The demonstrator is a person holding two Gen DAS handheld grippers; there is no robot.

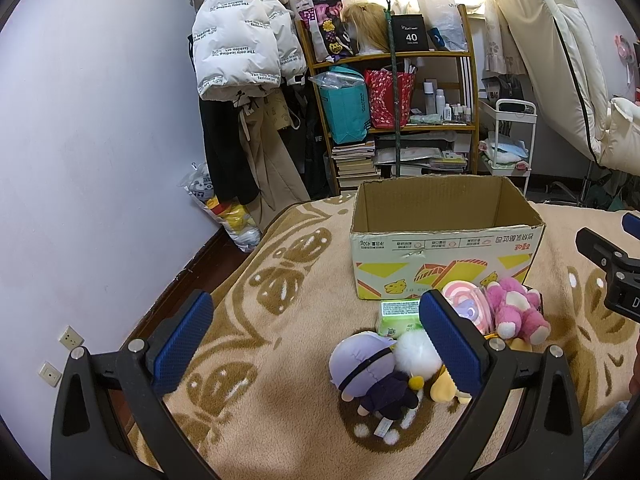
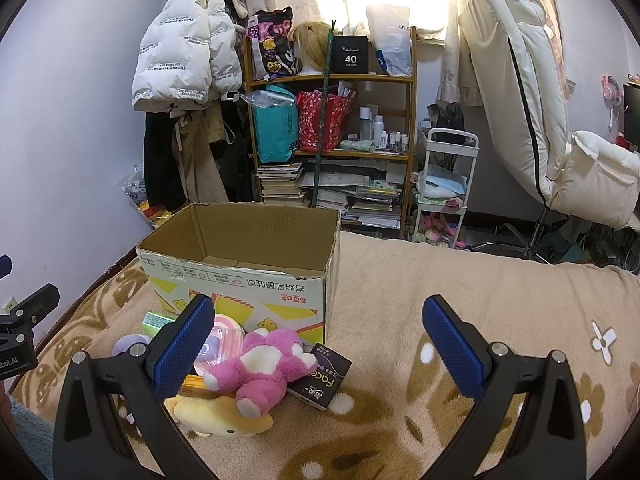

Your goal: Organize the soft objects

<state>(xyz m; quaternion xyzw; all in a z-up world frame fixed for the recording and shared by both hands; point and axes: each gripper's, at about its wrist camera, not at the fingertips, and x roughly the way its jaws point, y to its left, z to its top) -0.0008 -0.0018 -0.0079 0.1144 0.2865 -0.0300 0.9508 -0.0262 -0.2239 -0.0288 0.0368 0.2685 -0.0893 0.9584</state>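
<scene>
An open cardboard box (image 1: 446, 236) stands on the beige blanket, and its inside looks empty in the right wrist view (image 2: 240, 256). In front of it lie a lavender-haired doll (image 1: 372, 376), a white fluffy toy (image 1: 414, 350), a pink plush bear (image 1: 516, 312) (image 2: 264, 364), a yellow plush (image 2: 216, 414), a pink round case (image 1: 466, 300), a green tissue pack (image 1: 398, 314) and a dark packet (image 2: 320, 376). My left gripper (image 1: 316, 344) is open above the blanket, left of the pile. My right gripper (image 2: 318, 346) is open, right of the bear.
The patterned blanket (image 2: 440, 300) covers the bed. Behind stand a wooden shelf (image 1: 400, 92) with bags and books, hanging coats (image 1: 240, 60), a white cart (image 2: 444, 184) and a padded chair (image 2: 540, 100). Wall and floor lie left of the bed.
</scene>
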